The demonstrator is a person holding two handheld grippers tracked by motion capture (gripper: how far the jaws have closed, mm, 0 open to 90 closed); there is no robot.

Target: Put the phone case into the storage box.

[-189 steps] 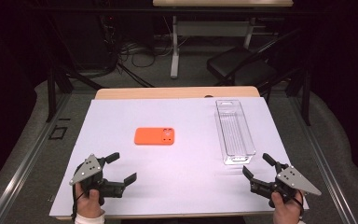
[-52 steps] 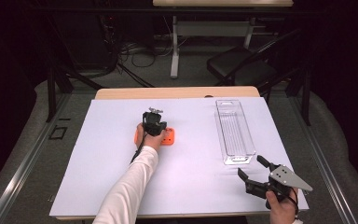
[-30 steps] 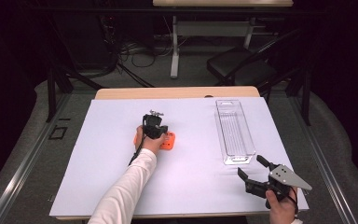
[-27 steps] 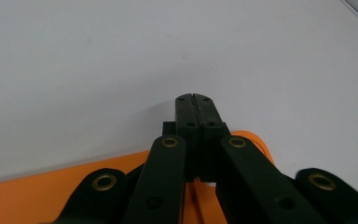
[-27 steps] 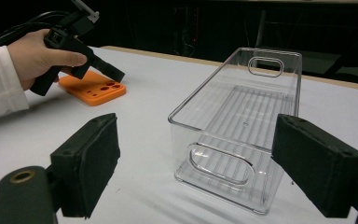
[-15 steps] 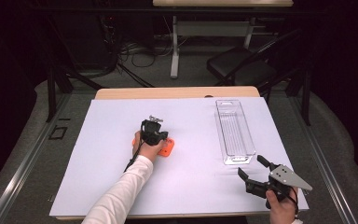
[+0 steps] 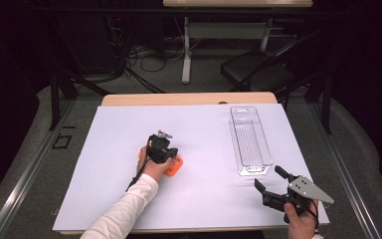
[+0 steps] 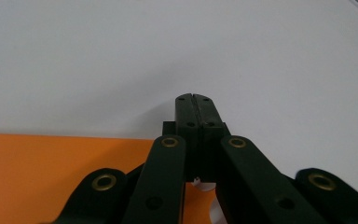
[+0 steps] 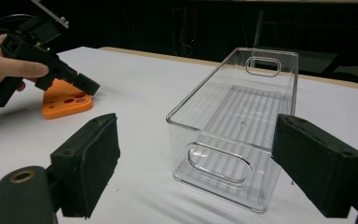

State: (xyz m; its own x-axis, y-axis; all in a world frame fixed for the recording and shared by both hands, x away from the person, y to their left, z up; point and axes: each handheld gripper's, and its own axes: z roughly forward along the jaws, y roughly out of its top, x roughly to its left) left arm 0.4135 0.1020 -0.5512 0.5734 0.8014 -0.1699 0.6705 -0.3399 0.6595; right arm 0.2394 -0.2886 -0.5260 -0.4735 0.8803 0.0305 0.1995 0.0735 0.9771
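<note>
The high view looks forward and down over the table [image 7: 204, 119]. The left gripper view faces close down at it; the right gripper view looks level, sharing the bin [image 9: 235, 123] and orange block [image 9: 65, 100].

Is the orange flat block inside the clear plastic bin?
No, the orange flat block lies on the white table, apart from the clear plastic bin.

You won't find any readable text, label, brand, number or sign here on any surface in the three views.
</note>
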